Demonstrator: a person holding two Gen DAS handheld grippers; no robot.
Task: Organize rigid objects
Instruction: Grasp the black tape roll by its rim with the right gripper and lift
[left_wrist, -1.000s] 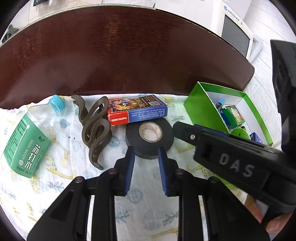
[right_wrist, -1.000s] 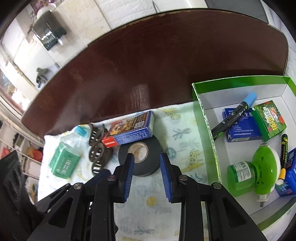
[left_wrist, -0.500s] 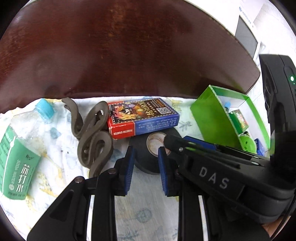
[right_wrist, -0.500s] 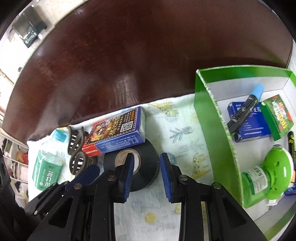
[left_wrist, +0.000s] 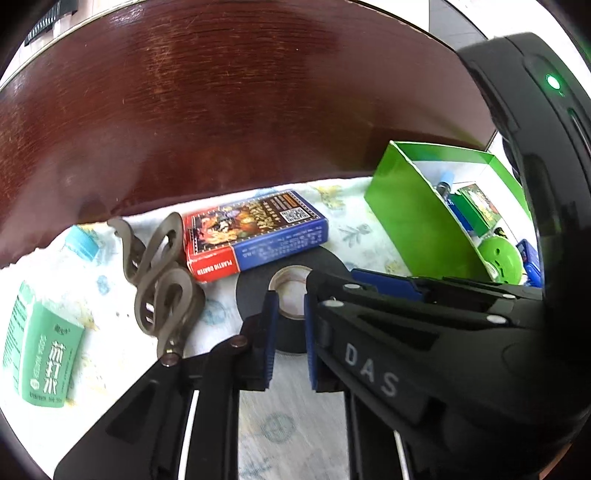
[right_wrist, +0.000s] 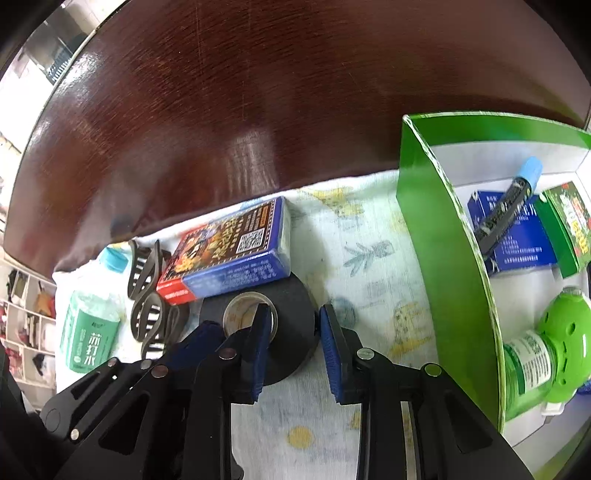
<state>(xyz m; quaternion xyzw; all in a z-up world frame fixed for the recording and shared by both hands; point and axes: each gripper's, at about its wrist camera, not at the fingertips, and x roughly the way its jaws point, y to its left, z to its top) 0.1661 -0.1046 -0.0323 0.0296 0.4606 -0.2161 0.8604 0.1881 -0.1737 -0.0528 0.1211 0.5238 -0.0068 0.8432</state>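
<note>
- Dark red-brown wood of the worktop (right_wrist: 258, 110) fills the upper half of both views, and a pale printed cloth (right_wrist: 369, 258) covers the near part.
- My right tongs (right_wrist: 290, 349) straddle the wall of the black tape roll (right_wrist: 291, 295) at the centre of the right wrist view: one blue pad (right_wrist: 258, 347) sits in the core hole, the other just outside the rim. I cannot tell whether the pads press the tape yet.
- My left tongs (left_wrist: 288, 341) stand at a narrow gap over the near rim of the same roll, low in the left wrist view; whether they touch it I cannot tell.
- Just above the roll lies a red-and-blue card box (right_wrist: 229, 251), touching or overlapping its far edge.
- At the left lie a brown hair claw (left_wrist: 162, 280) and a soda water bottle (left_wrist: 40, 343).
- On the right stands the green box (right_wrist: 443, 240), holding a marker (right_wrist: 506, 210), small cartons and a green plug-in device (right_wrist: 554, 347).
</note>
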